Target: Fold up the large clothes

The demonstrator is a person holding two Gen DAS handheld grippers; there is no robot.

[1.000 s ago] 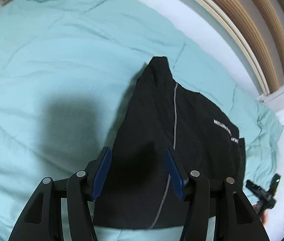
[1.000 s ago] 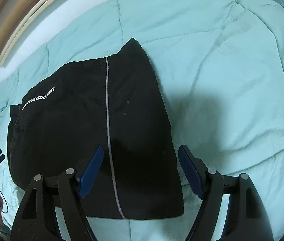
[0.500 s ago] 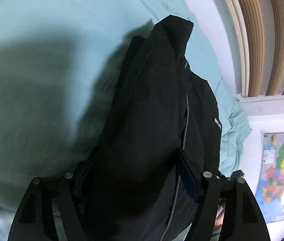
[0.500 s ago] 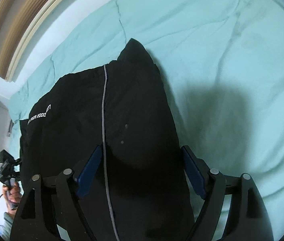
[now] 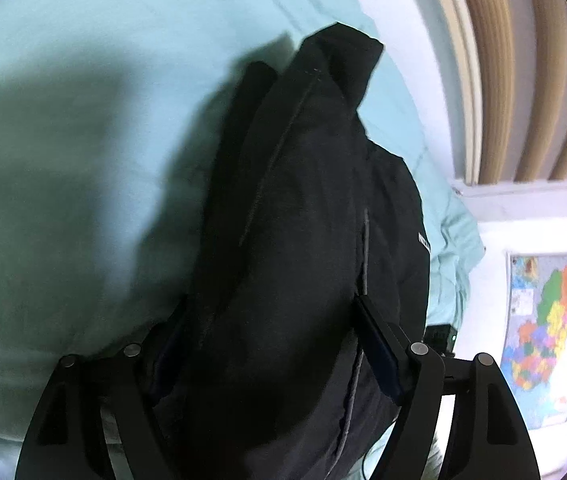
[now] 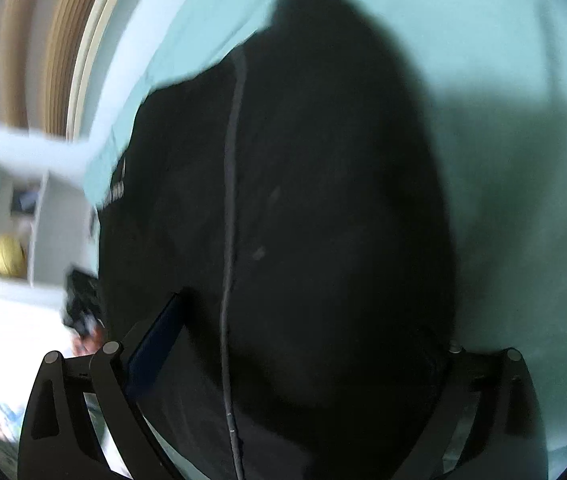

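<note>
The right wrist view is motion-blurred: the shelf (image 6: 11,216) at left and white lettering (image 6: 117,188) on the black garment (image 6: 323,200) are unreadable. The garment covers the right finger and runs off the bottom edge. In the left wrist view its logo (image 5: 424,242) is too small to read.

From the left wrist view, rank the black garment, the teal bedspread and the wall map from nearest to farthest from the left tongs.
1. Black garment: between the left tongs.
2. Teal bedspread: beneath it, spreading left.
3. Wall map: far right, beyond the bed.
</note>
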